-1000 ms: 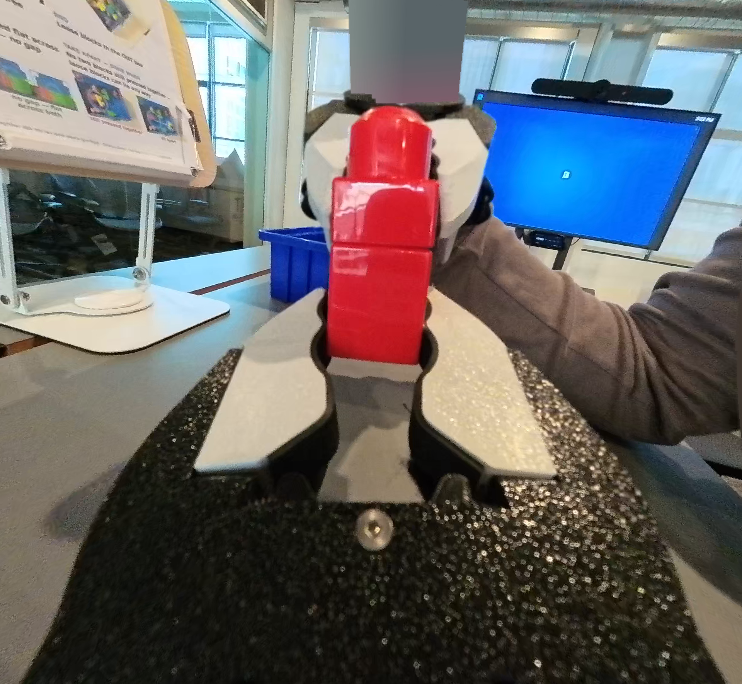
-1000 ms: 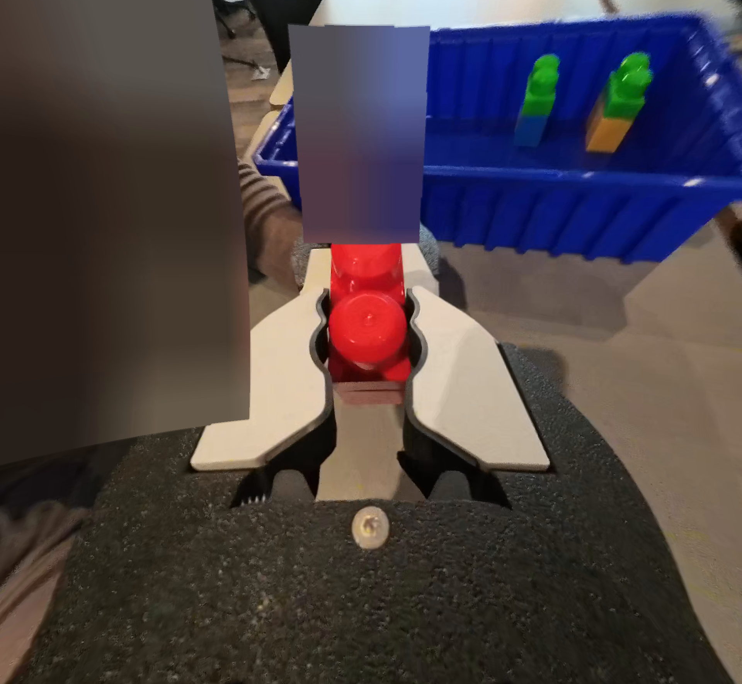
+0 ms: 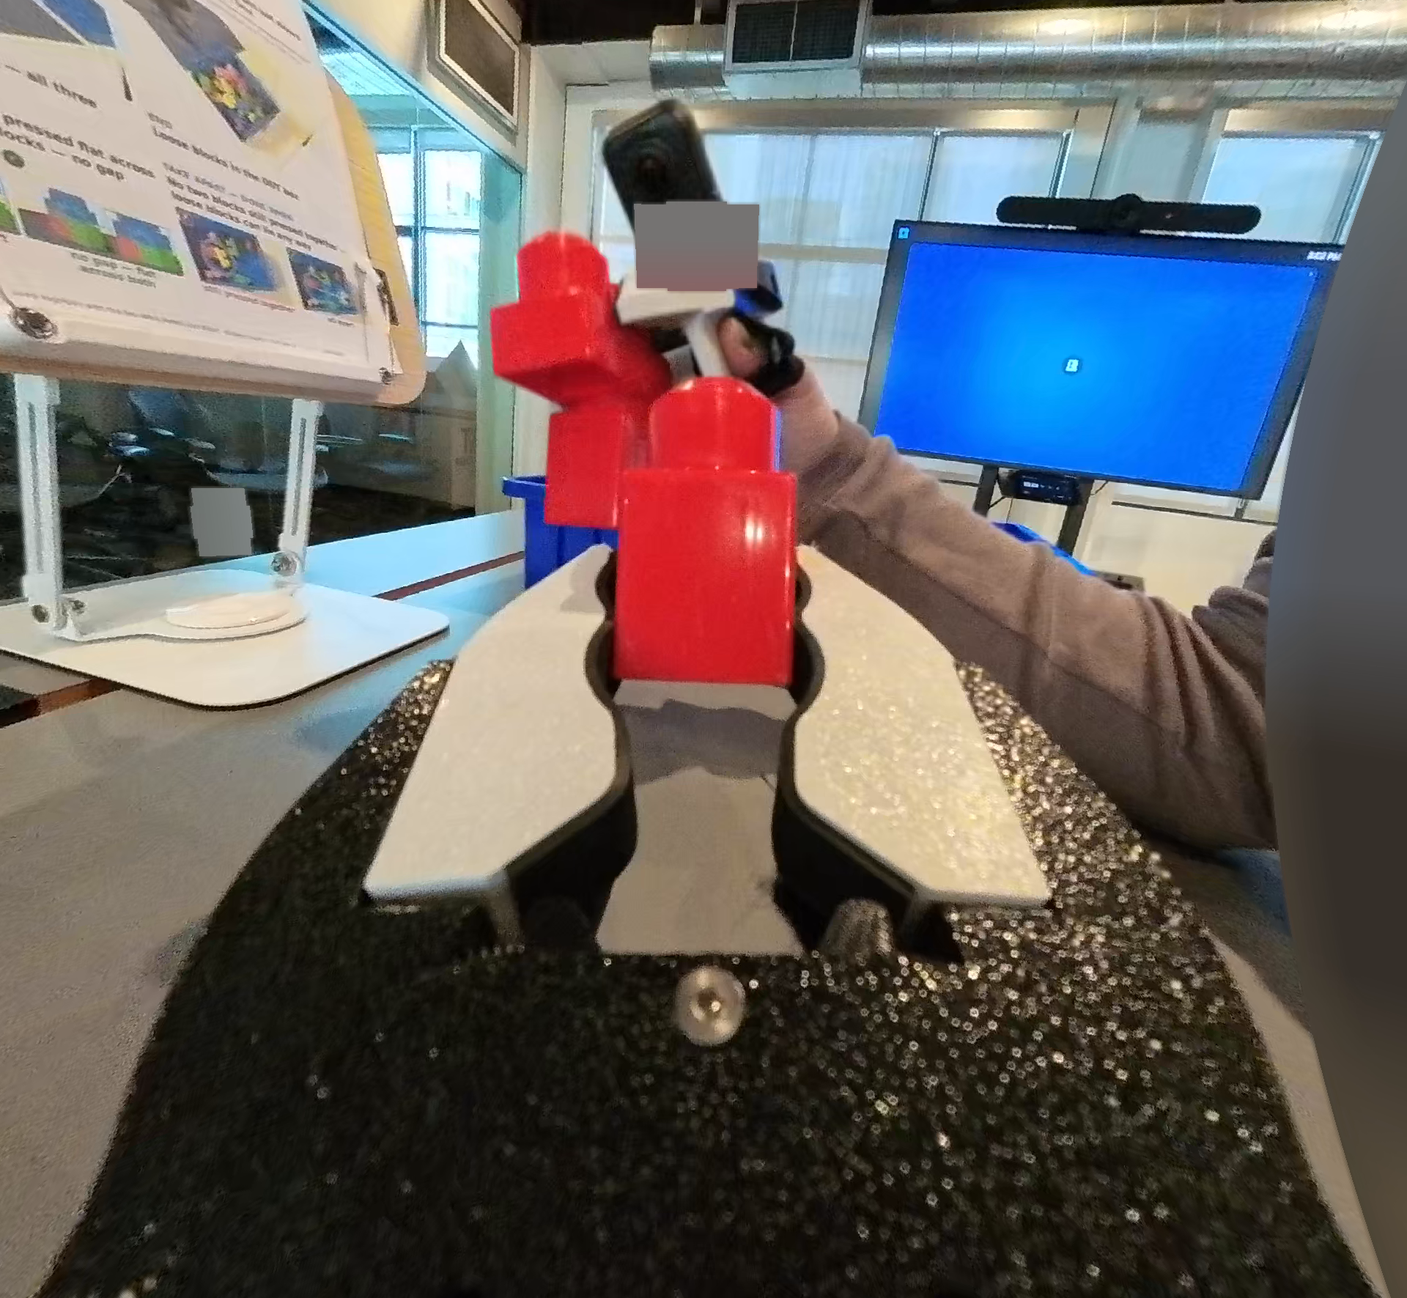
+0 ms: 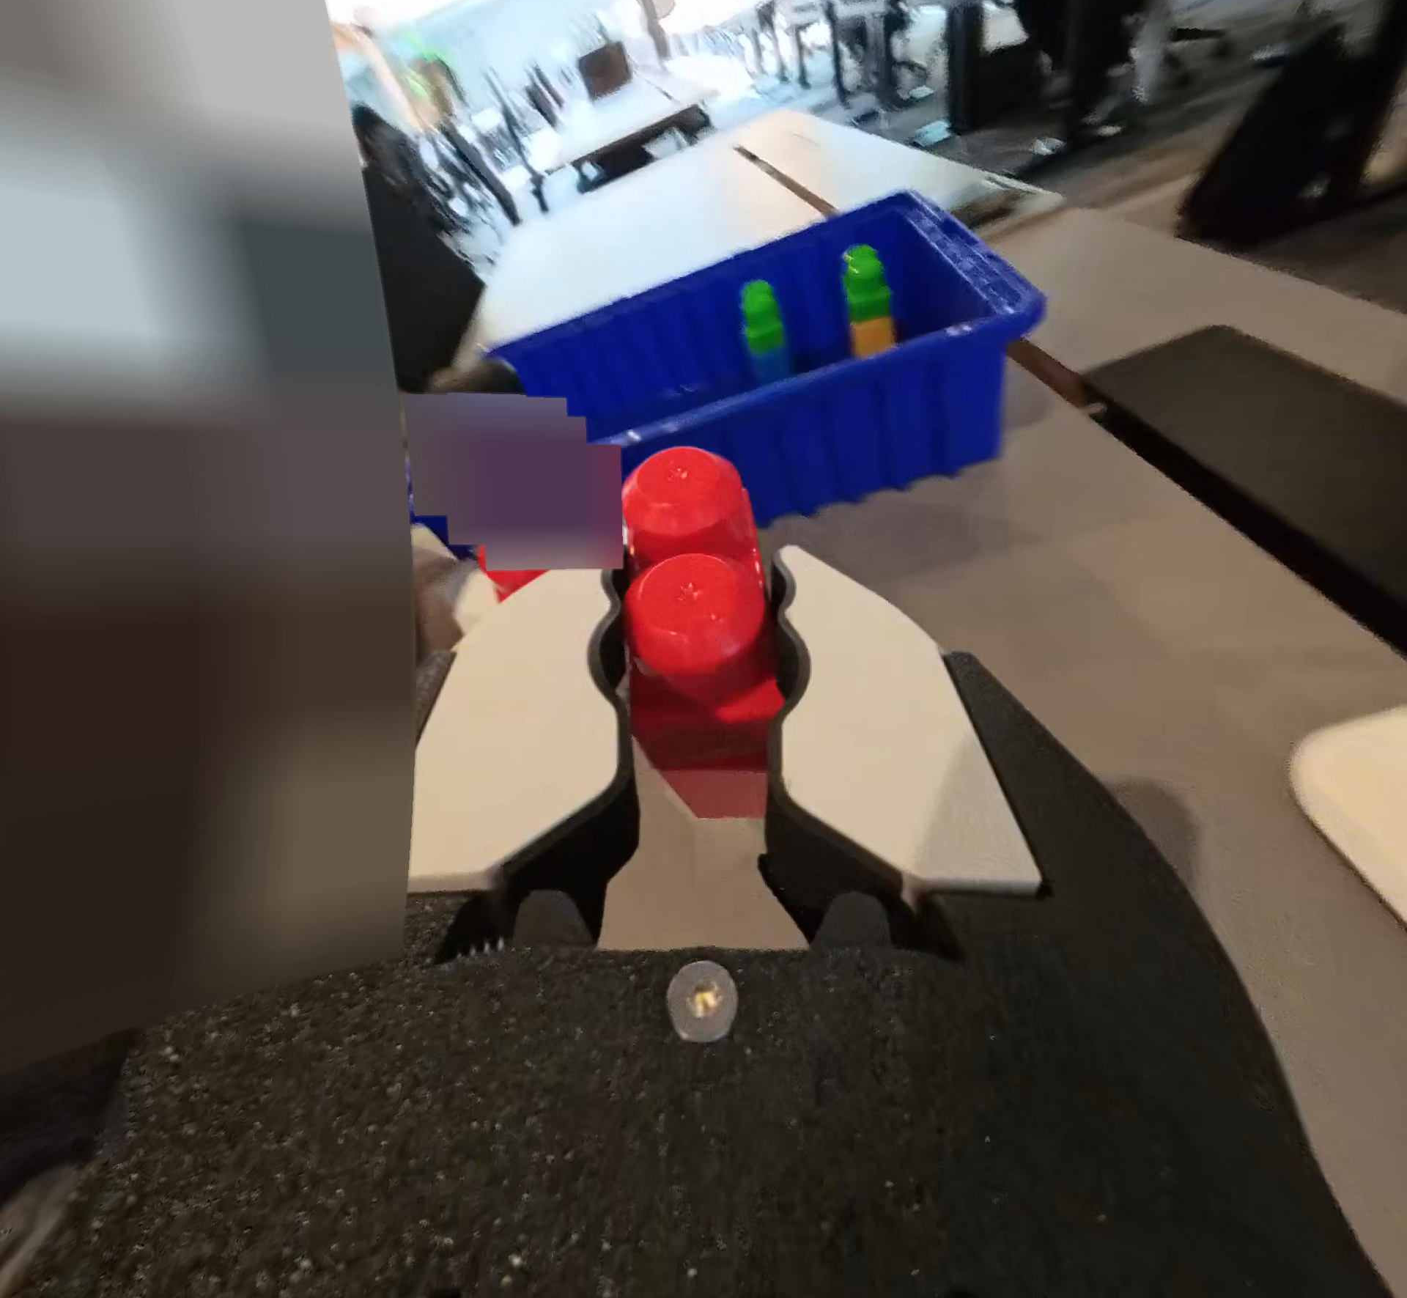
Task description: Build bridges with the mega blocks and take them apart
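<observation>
Separation step, judged: left claw (image 3: 704, 622) clamped on 1 upright red block (image 3: 704, 553), right claw (image 4: 697, 641) clamped on the 2-stud red block (image 4: 697, 622) tilted just beyond, blue bin (image 4: 807, 424) far right on the desk (image 4: 1066, 576).

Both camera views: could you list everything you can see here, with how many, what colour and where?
Red blocks: at least two, one clamped in each gripper, held apart.
Bin: one, blue, on the table behind.
Block stacks: two, green-topped, standing in the bin.
Instruction sheet: one, white, on a stand, left.
Screen: one, blue, in the background.
Table: grey, below.
Sleeve: grey, right.
Left gripper: shut on a block.
Right gripper: shut on a block.
</observation>
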`<state>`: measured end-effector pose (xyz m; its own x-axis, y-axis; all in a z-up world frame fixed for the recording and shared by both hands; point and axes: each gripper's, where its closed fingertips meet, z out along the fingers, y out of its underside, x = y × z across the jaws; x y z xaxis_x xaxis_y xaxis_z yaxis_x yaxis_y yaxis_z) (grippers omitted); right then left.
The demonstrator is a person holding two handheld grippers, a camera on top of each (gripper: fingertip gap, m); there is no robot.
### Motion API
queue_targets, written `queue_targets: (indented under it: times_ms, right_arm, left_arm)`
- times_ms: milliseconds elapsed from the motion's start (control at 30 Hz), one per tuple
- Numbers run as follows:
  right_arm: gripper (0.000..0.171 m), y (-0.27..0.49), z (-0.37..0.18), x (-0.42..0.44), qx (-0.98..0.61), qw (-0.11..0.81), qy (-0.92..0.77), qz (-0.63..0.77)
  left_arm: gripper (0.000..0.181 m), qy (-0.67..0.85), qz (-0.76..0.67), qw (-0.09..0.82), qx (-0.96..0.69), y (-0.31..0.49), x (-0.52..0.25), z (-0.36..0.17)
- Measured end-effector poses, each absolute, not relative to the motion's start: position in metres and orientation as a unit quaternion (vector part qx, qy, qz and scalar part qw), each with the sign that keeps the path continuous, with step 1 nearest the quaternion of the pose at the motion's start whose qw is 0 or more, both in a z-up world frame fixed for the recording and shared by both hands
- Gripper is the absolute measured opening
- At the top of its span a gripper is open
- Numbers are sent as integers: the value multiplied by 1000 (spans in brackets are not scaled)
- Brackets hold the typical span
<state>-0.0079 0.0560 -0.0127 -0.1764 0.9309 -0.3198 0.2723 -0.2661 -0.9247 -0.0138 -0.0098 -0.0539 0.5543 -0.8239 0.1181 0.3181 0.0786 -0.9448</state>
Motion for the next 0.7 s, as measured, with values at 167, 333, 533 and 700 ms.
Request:
queue_targets:
  times_ms: [167, 333, 533, 700]
  right_arm:
    - [35, 63, -66, -10, -590, 279, -593, 473]
    - [35, 61, -105, -16, -597, 232, -620, 453]
    - [64, 60, -116, -17, -603, 232, -629, 434]
    - [75, 19, -47, -22, -508, 251, -632, 529]
  left_arm:
    - [41, 235, -408, 698, -540, -10, -13, -54]
    - [41, 233, -408, 699, -540, -10, -14, -54]
    - [41, 228, -407, 700, -541, -9, -16, -54]
    - [41, 218, -396, 705, -547, -5, -19, -55]
